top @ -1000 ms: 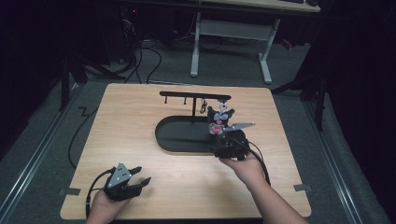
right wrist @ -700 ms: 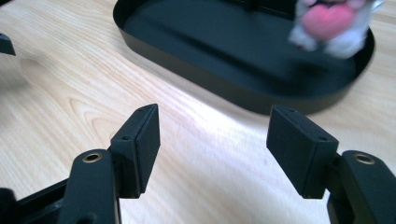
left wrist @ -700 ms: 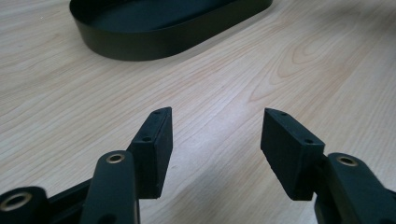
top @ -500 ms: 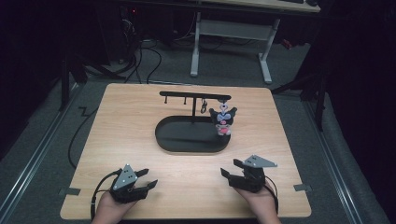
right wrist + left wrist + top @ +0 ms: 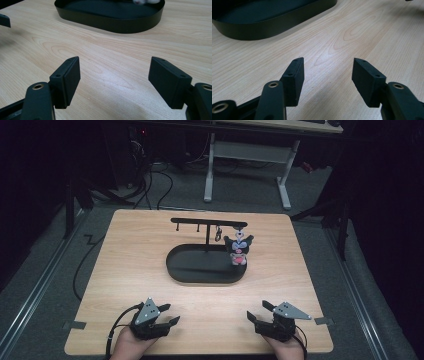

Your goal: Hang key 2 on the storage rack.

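Two hand-held grippers rest at the near edge of a light wooden table (image 5: pixel 130 265), each held by a hand coming in from the bottom. The left gripper (image 5: pixel 167 320) sits near the left corner, its fingers (image 5: pixel 294 77) spread apart with only bare wood between them. The right gripper (image 5: pixel 256 314) sits near the right corner, well apart from the left one, its fingers (image 5: pixel 68 77) also spread wide and holding nothing. Farther off, at the middle of the table, lies a black oval tray (image 5: pixel 200 276) with a low rim. A thin black post rises from the tray's far side and carries a horizontal hanger bar (image 5: pixel 200 222) with small hooks. From the bar's right end hangs a small black, white and pink plush toy (image 5: pixel 238 250), over the tray's right end. Beyond the table stands a white-legged desk (image 5: pixel 245 150) on a dark floor
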`<state>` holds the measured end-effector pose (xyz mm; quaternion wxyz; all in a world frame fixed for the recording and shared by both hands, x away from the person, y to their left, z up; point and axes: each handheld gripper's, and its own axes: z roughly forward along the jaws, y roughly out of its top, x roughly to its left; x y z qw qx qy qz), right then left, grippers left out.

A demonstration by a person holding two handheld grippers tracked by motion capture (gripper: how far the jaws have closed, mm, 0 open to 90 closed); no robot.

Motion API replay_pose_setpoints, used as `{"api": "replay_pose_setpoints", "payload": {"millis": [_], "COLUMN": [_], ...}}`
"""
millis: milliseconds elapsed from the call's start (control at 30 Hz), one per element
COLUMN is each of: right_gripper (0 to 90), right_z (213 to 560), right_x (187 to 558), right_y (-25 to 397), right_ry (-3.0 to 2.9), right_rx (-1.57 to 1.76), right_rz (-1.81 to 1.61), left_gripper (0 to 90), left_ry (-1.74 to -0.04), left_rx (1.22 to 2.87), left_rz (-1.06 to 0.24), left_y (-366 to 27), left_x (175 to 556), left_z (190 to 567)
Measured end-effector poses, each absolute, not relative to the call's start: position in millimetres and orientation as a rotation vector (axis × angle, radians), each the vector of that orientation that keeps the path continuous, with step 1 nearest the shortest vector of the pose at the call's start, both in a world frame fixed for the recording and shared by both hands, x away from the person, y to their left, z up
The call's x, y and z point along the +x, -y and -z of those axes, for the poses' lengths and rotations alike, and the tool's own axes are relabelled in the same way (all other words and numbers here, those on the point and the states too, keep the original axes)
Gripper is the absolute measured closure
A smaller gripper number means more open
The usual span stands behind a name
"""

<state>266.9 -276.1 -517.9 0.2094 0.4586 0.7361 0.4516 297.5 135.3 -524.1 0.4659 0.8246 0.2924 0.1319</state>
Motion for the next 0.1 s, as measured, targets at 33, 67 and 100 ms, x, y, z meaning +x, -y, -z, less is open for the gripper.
{"api": "replay_pose_setpoints", "payload": {"millis": [33, 67, 100], "right_gripper": [26.0, 26.0, 25.8], "right_z": [517.8, 517.3, 516.7], "right_x": [267.4, 267.5, 267.5], "right_y": [276.3, 276.6, 277.0], "right_ry": [-2.045, -2.036, -2.032], "right_rx": [1.281, 1.286, 1.280], "right_rz": [-1.264, -1.275, -1.274], "left_gripper": [43.9, 43.9, 43.9], "left_ry": [-0.721, -0.722, -0.725], "left_rx": [2.027, 2.032, 2.034], "left_rz": [-0.322, -0.324, -0.326], "left_y": [-135.2, -134.8, -134.5], "left_x": [297.5, 297.6, 298.0], "left_z": [524.8, 525.4, 525.8]}}
